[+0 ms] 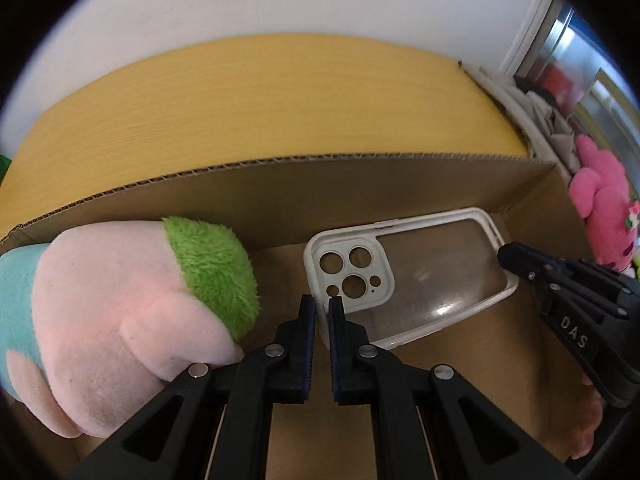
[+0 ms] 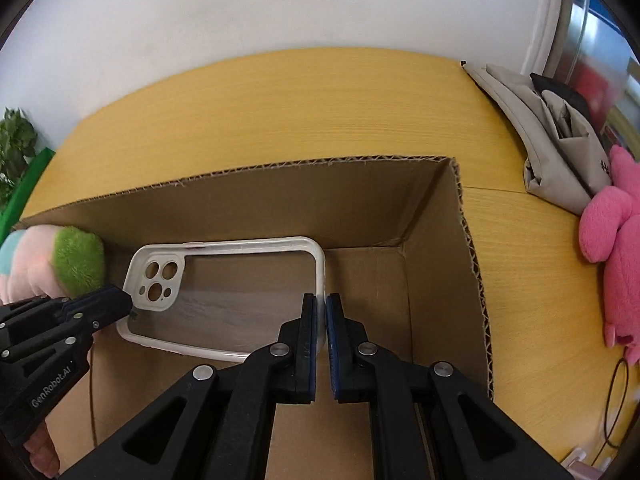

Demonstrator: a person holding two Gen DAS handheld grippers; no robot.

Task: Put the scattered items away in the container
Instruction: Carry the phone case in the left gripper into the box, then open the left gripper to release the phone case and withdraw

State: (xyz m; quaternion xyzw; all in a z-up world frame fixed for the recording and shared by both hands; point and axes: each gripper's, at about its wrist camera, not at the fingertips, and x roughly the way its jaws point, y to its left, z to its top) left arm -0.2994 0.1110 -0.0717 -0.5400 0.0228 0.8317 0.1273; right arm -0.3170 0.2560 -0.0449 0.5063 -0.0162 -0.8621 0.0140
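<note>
Both hand-held grippers reach into an open cardboard box that stands on a yellow wood-grain tabletop, and between them they hold a clear phone case with a white rim.

The left hand-held gripper has its fingers drawn narrow onto the case's rim at the camera-cutout end; in the right wrist view it meets the same end from the left side. The right hand-held gripper is likewise narrowed onto the rim at the opposite short end, and in the left wrist view it touches that end from the right. The case sits inside the box, tilted, its long edge near the far wall; whether it touches the box floor cannot be told.

A plush toy in pale pink, teal and green fur lies in the left part of the box, just beside the case's camera end.

Outside the box, to the right on the tabletop, a pink plush toy lies near a grey fabric pouch. A green plant shows at the far left edge.
</note>
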